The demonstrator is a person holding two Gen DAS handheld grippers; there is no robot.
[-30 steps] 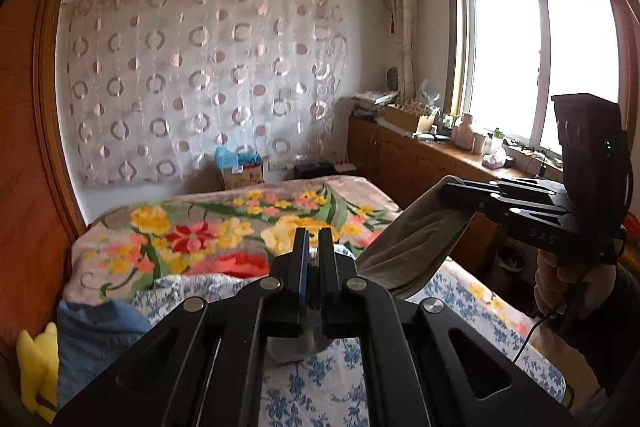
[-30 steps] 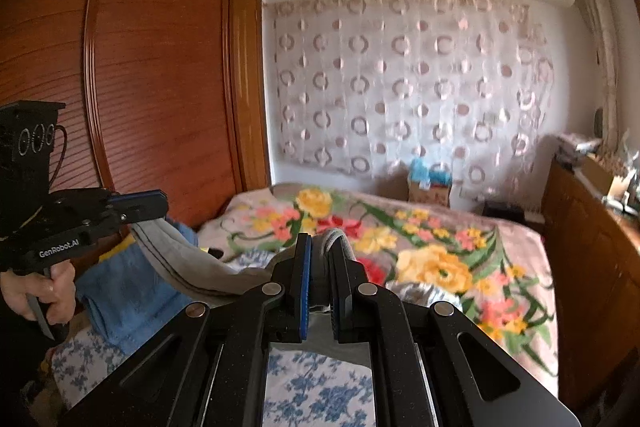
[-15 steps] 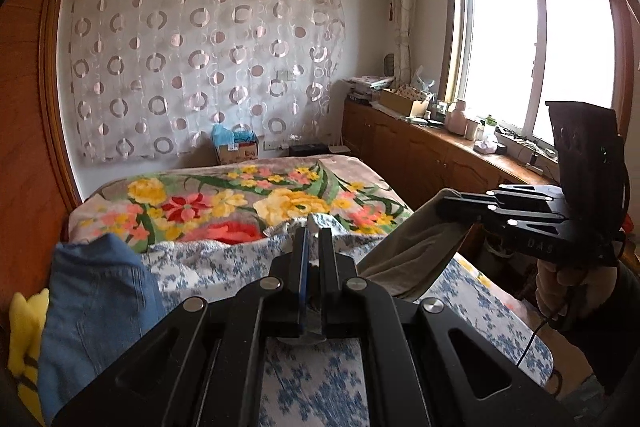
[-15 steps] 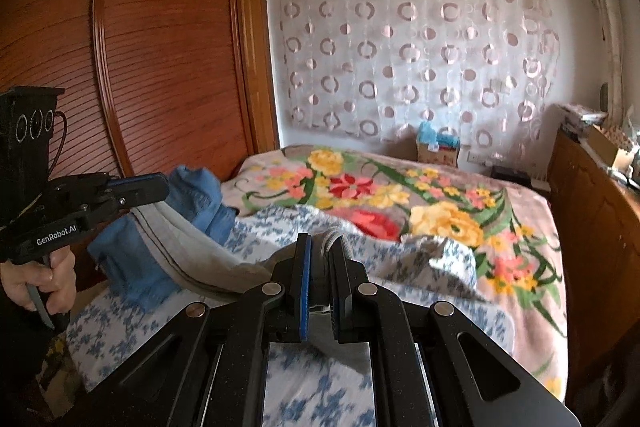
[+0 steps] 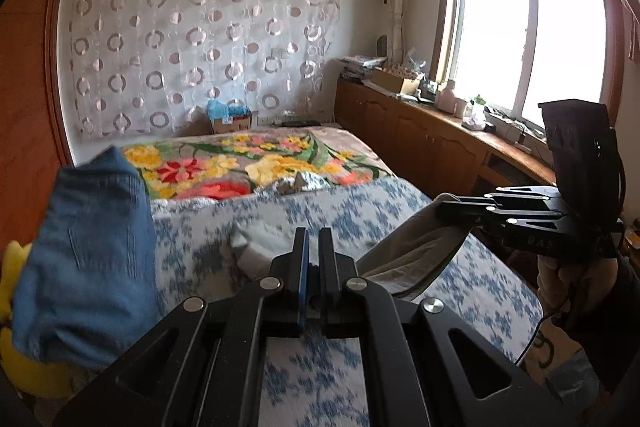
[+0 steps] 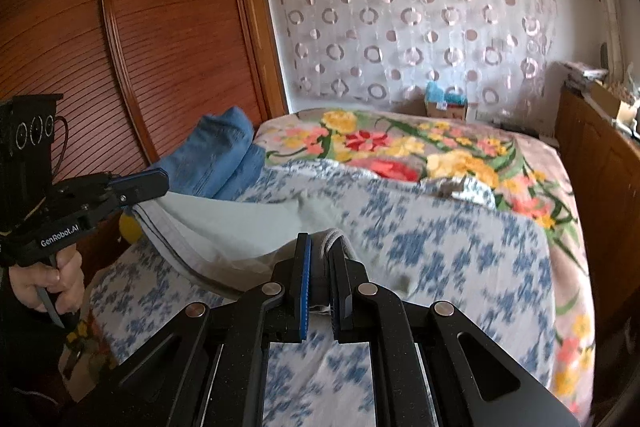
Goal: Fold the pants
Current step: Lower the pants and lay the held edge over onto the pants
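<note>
Two beds' worth of covers: a blue-and-white floral sheet (image 5: pixel 400 211) lies over the near part of the bed, and a bright flowered blanket (image 6: pixel 440 147) covers the far part toward the dotted curtain (image 5: pixel 200 39).
Wardrobe: a reddish wooden wardrobe (image 6: pixel 132 39) stands along the bed's side.
Counter: a wooden counter (image 5: pixel 440 131) runs under the window, crowded with small items too small to name.
Pants: the grey-beige pants (image 6: pixel 240 231) hang stretched between the two grippers just above the floral sheet, with a loose end resting on it.
Blue denim: a folded blue denim garment (image 6: pixel 216 151) sits at the bed's edge by the wardrobe, just beside a yellow soft toy (image 5: pixel 16 307).
Box: a cardboard box (image 5: pixel 232 121) stands at the foot of the curtain, with blue cloth bundled in its top.
Left gripper: the left gripper (image 5: pixel 314 251) has its jaws pressed together on one end of the pants.
Right gripper: the right gripper (image 6: pixel 320 255) is clamped on the other end, with fabric bunched between its blue-edged fingers (image 6: pixel 306 267).
</note>
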